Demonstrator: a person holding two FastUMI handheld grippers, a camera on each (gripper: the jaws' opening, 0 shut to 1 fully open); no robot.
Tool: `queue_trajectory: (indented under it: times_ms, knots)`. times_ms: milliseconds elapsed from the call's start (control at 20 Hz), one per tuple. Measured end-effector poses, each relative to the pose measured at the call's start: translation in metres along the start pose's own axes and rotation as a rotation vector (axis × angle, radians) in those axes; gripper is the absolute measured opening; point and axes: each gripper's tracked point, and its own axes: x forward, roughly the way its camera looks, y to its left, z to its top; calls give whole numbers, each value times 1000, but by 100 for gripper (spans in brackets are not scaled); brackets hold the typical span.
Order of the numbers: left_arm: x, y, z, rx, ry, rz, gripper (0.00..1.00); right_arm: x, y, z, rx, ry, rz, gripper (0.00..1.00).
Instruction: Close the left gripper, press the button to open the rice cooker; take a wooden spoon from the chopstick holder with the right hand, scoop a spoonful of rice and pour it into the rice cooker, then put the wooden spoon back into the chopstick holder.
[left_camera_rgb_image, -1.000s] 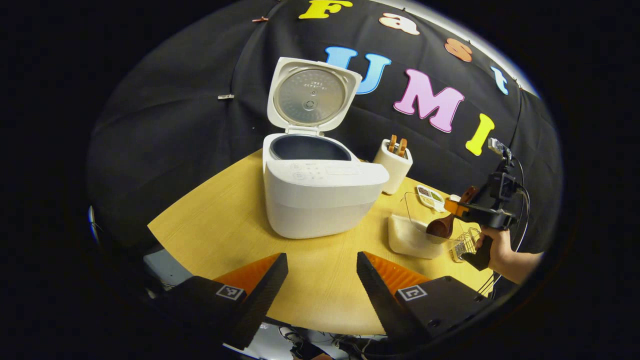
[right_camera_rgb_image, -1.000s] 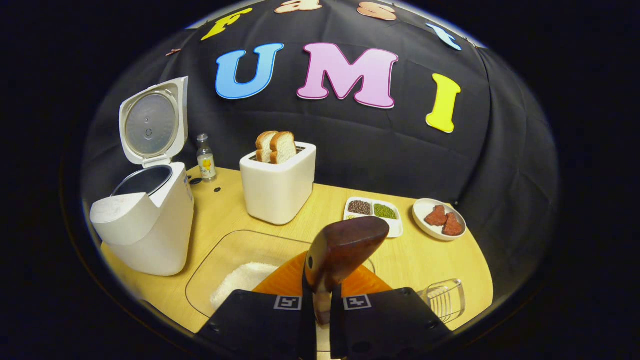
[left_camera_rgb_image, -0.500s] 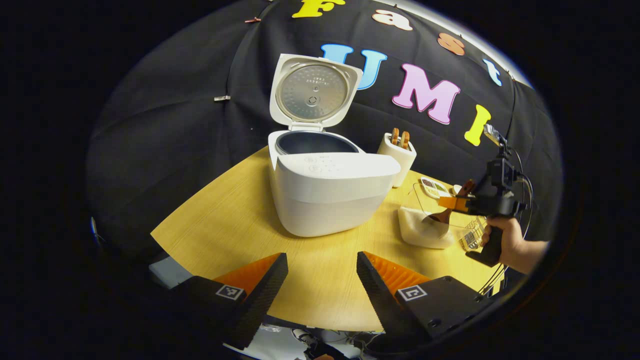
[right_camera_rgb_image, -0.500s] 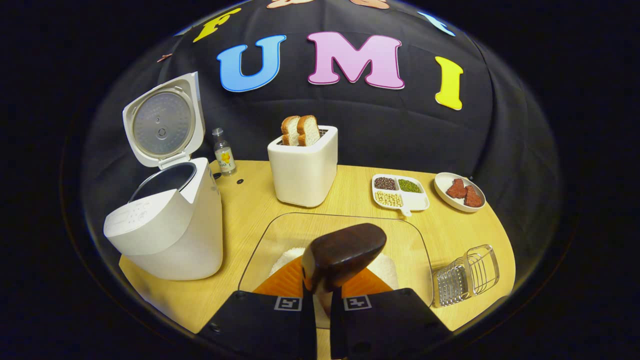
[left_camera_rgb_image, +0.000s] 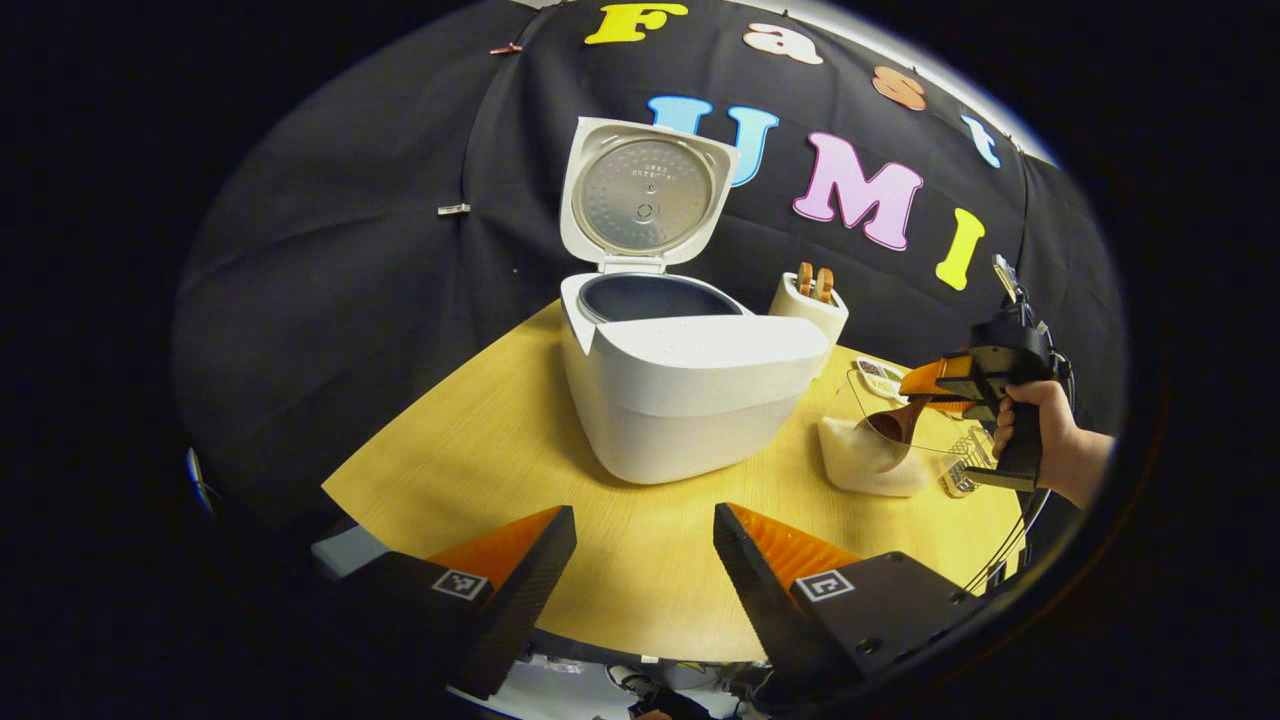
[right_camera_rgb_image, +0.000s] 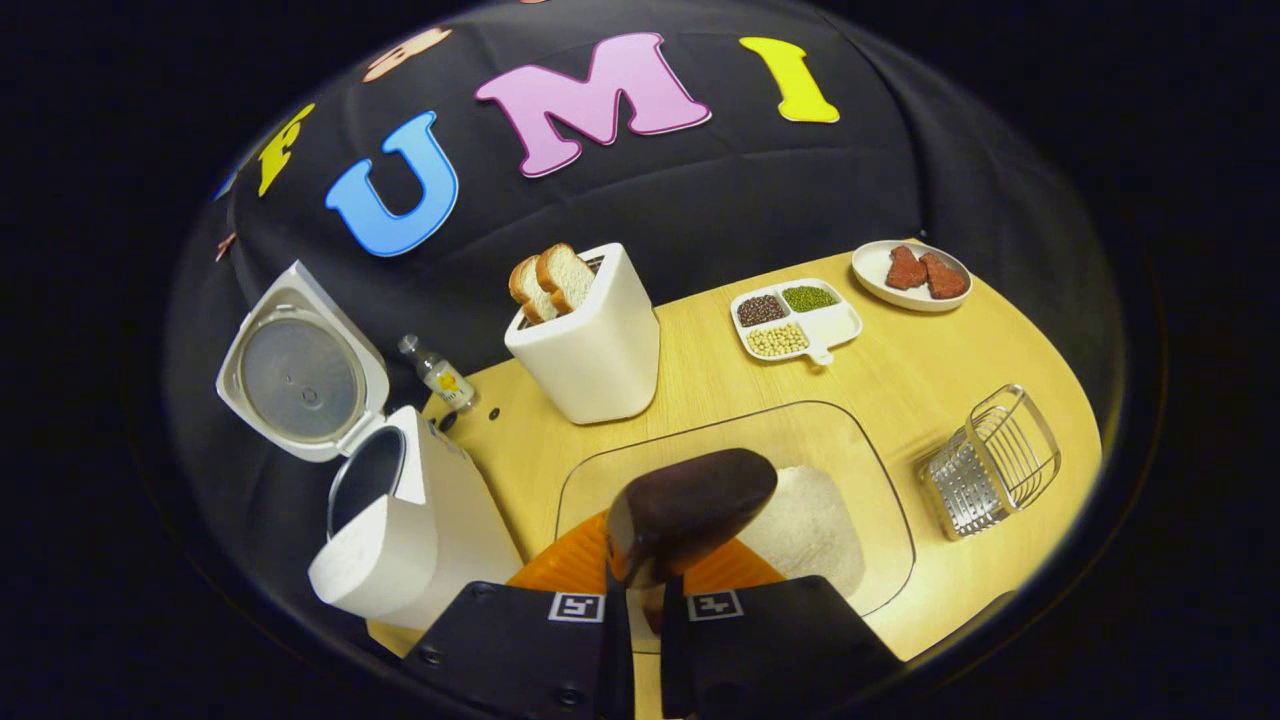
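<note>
Wooden table (right_camera_rgb_image: 900, 370), black cloth wall (right_camera_rgb_image: 700, 190) behind; rice cooker (left_camera_rgb_image: 690, 390) open.

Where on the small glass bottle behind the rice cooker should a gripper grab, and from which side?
Probably the straight body of the bottle, just below the neck. It stands upright; the rice cooker and toaster flank it, so come from above, fingers straddling the body.

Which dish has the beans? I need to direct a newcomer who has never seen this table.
Start at the white toaster holding two bread slices at the back of the wooden table. Just right of it lies a small white divided dish with dark, green and pale beans in separate compartments. The round plate beyond it holds red pieces instead.
</note>
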Motion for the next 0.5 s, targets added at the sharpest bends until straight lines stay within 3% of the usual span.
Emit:
queue_trajectory:
  times_ms: [250, 500]
  knots:
    - [2, 13, 11, 57, -28, -11, 96, -12, -2, 6, 209, 0, -11, 15]
    - [4, 12, 7, 76, -21, -44, 96, -32, -30, 23, 346, -44, -43, 15]
